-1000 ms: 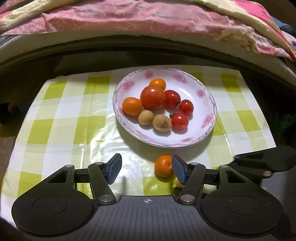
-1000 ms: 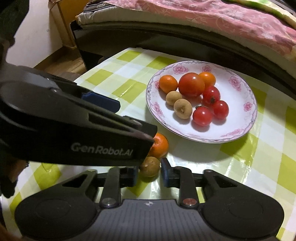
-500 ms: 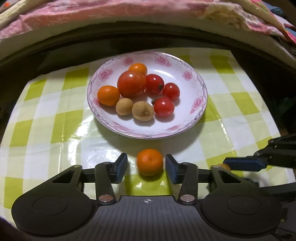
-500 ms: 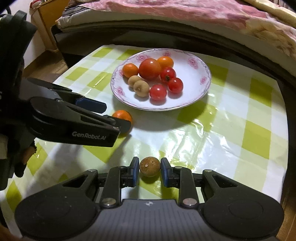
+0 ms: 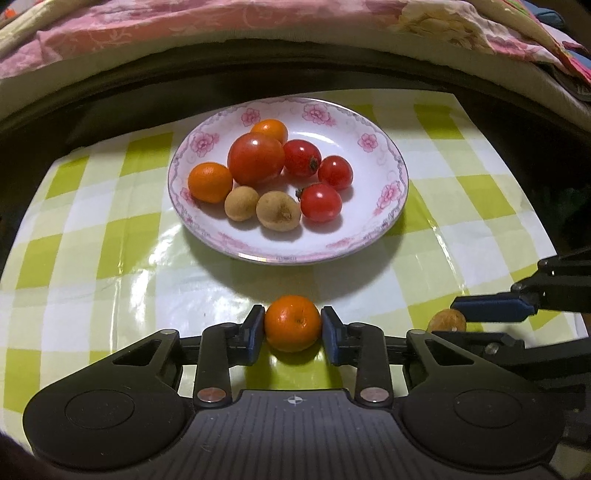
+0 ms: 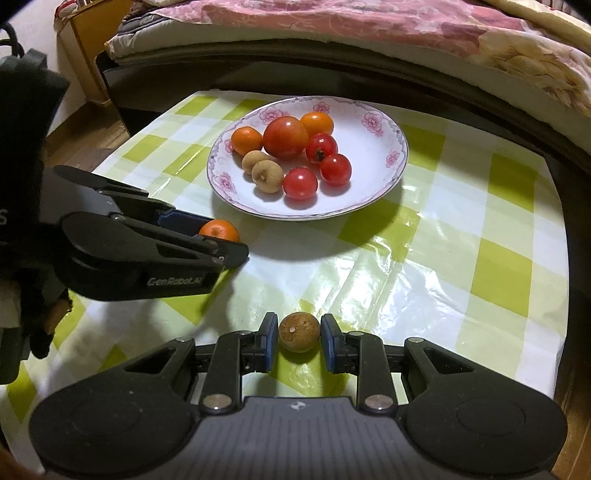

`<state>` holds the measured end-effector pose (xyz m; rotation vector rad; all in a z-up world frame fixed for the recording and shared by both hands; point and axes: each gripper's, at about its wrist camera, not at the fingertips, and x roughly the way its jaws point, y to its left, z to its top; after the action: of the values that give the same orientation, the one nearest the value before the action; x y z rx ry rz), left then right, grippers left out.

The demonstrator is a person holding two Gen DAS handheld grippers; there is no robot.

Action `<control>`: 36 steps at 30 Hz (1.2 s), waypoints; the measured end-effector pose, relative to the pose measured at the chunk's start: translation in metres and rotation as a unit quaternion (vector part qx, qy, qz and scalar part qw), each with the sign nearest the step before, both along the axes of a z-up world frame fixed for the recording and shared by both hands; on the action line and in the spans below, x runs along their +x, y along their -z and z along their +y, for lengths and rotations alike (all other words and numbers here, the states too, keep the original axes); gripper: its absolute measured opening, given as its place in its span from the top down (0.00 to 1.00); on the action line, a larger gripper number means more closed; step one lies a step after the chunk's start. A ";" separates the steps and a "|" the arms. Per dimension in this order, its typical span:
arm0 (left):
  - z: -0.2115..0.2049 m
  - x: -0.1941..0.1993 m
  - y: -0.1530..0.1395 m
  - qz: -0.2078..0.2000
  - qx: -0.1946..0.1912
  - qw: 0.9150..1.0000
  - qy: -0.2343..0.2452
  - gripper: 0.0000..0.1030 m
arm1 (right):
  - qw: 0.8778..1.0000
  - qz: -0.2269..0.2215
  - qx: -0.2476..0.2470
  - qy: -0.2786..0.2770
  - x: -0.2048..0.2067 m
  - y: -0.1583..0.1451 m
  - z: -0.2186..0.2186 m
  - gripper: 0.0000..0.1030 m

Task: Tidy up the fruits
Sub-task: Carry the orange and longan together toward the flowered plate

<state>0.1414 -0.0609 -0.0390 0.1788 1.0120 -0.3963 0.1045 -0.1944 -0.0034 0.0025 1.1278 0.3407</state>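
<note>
A small orange (image 5: 292, 326) rests on the checked tablecloth in front of the flowered plate (image 5: 288, 256). My left gripper (image 5: 292, 334) is closing on it, and both blue pads touch its sides. The right wrist view shows that orange (image 6: 218, 230) between the left gripper's fingers (image 6: 207, 240). My right gripper (image 6: 299, 339) is shut on a round brown fruit (image 6: 299, 331), low over the cloth near the table's front. From the left wrist view this brown fruit (image 5: 446, 320) peeks out at the right. The plate (image 6: 306, 216) holds a big tomato (image 5: 255, 158), three cherry tomatoes, two small oranges and two brown fruits.
A bed with a pink quilt (image 5: 258, 26) runs along the far side of the table behind a dark frame. A wooden cabinet (image 6: 88, 48) stands at the far left. A gloved hand (image 6: 33, 302) holds the left gripper. The cloth's right edge (image 6: 561, 280) drops off.
The left gripper slid sideways until the orange sat between its jaws, which narrowed onto it. The right gripper carried the brown fruit away from the left gripper and further from the plate.
</note>
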 end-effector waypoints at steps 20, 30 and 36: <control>0.023 -0.086 -0.004 0.020 0.032 0.999 0.028 0.58 | 0.999 -0.011 -0.023 -0.041 -0.059 -0.008 0.022 0.72; 0.027 -0.090 -0.005 0.010 0.029 0.999 0.033 0.46 | 0.999 -0.003 -0.030 -0.026 -0.061 0.000 0.022 0.70; 0.025 -0.095 -0.007 0.012 0.021 0.999 0.040 0.40 | 1.000 -0.010 -0.024 -0.016 -0.059 -0.004 0.016 0.63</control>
<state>0.0467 -0.0357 -0.0323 0.2537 1.0395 -0.4520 0.0453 -0.1780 0.0010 -0.0603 1.1175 0.3410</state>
